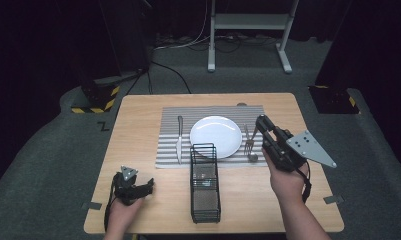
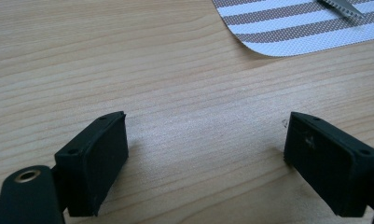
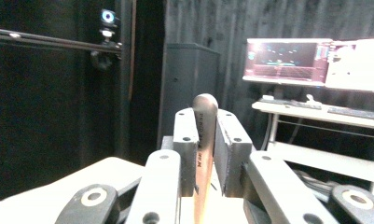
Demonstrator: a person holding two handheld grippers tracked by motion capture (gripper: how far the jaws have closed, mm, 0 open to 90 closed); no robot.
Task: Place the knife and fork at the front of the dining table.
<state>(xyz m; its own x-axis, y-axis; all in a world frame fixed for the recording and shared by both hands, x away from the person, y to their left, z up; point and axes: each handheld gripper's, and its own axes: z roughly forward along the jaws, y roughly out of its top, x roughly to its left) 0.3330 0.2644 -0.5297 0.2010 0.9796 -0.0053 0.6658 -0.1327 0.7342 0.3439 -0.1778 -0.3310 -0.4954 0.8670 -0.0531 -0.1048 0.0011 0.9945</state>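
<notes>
My right gripper (image 1: 262, 122) is lifted over the right side of the striped placemat (image 1: 170, 135) and tilted up. In the right gripper view, my right gripper (image 3: 204, 116) is shut on the rounded handle end of a metal utensil (image 3: 204, 140). From above the utensil (image 1: 252, 156) looks like a spoon, hanging down beside the fork (image 1: 248, 140). A white plate (image 1: 215, 135) sits mid-mat with a knife (image 1: 179, 140) to its left. My left gripper (image 1: 147, 186) rests at the table's front left; in its own view, the left gripper (image 2: 205, 128) stands open over bare wood.
A black wire basket (image 1: 205, 182) stands upright in front of the plate, between my two hands. The mat's corner (image 2: 287, 32) and the knife's tip (image 2: 341, 5) lie beyond the left jaws. Dark stands and a white frame (image 1: 248, 22) are behind the table.
</notes>
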